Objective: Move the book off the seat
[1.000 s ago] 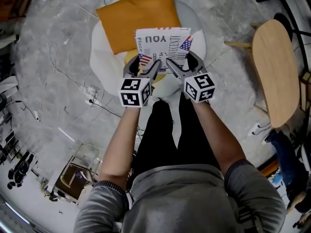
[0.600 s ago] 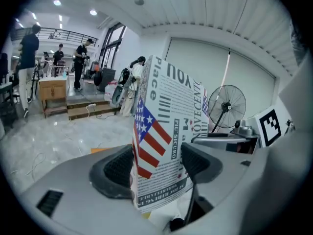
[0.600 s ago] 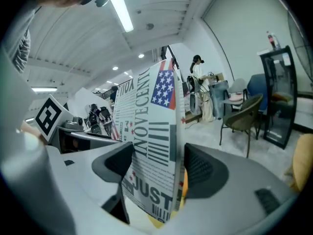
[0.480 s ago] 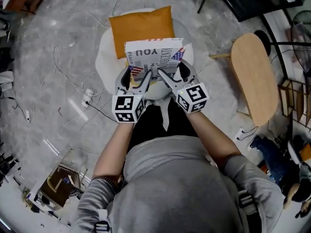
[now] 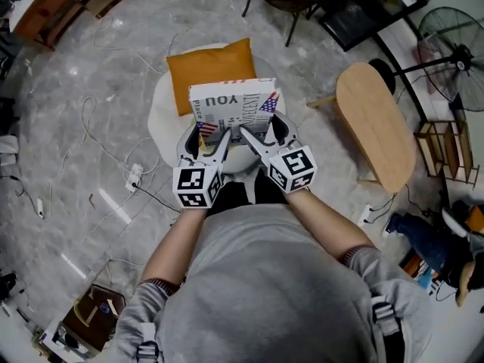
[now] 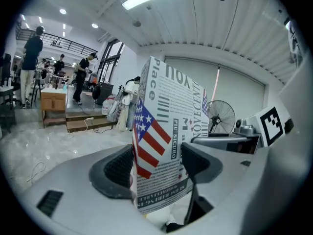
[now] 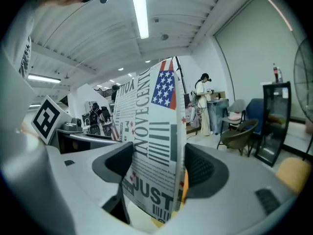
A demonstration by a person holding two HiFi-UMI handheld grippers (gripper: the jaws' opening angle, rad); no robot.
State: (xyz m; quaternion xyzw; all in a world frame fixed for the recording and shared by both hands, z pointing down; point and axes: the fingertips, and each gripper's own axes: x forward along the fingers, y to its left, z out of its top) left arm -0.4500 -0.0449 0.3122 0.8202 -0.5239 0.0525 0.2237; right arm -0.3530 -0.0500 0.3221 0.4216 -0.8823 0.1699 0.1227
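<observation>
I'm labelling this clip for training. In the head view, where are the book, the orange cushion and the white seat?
book (image 5: 231, 103): head view, on its printed cover.
orange cushion (image 5: 206, 70): head view, middle of its top face.
white seat (image 5: 160, 123): head view, bare left edge beside the cushion.

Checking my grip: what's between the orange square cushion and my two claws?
The white newspaper-print book, in the head view; left claw and right claw clamp its near edge.
</observation>
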